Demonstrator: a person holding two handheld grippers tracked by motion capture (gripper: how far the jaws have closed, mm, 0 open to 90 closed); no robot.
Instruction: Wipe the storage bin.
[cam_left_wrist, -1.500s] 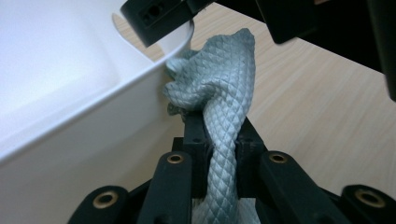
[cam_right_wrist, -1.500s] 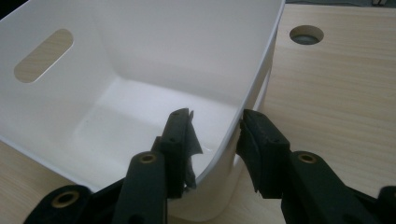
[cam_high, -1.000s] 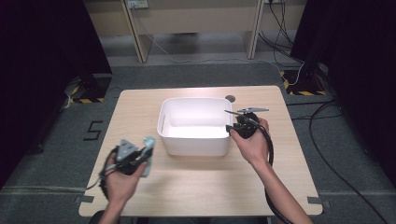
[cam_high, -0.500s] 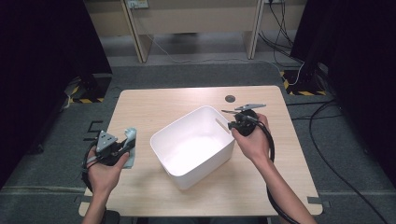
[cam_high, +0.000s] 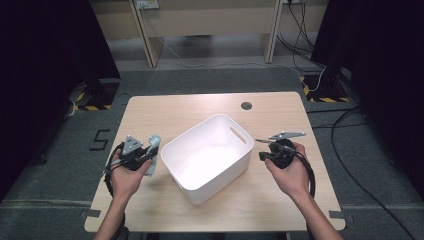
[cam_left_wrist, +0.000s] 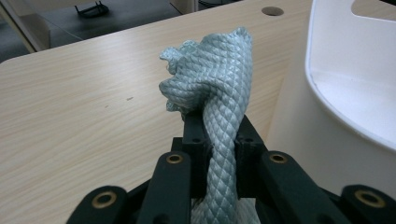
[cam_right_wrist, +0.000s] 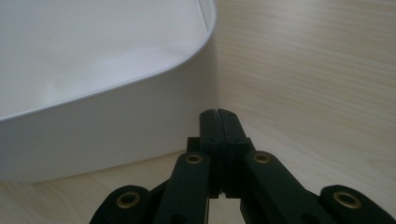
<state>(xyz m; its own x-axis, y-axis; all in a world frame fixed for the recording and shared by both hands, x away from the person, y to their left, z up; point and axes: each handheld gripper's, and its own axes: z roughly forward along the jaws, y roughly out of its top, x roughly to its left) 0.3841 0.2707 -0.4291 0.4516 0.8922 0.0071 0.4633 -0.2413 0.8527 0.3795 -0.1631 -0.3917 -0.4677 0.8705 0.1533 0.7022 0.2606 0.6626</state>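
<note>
A white plastic tub (cam_high: 207, 155) stands turned at an angle in the middle of the wooden table (cam_high: 200, 107). To its left, my left gripper (cam_high: 148, 152) is shut on a pale green woven cloth (cam_high: 155, 150). In the left gripper view the bunched cloth (cam_left_wrist: 210, 88) rises from between the jaws of the left gripper (cam_left_wrist: 219, 135), with the tub's wall (cam_left_wrist: 327, 140) close on the right. My right gripper (cam_high: 261, 156) is just right of the tub. Its jaws have just been closing and now meet with nothing between them. The right gripper (cam_right_wrist: 219, 119) points at the tub's outer wall (cam_right_wrist: 93, 121) without touching it.
A round cable hole (cam_high: 246, 105) sits near the table's far edge. The tub has a handle slot (cam_high: 241, 134) in its right wall. Bare wood lies on both sides of the tub. Cables run over the floor at the right.
The tub has turned from square to diagonal and come nearer the front edge. My right gripper has closed and drawn away from the tub's rim, to the right and nearer. The left hand has shifted left.
</note>
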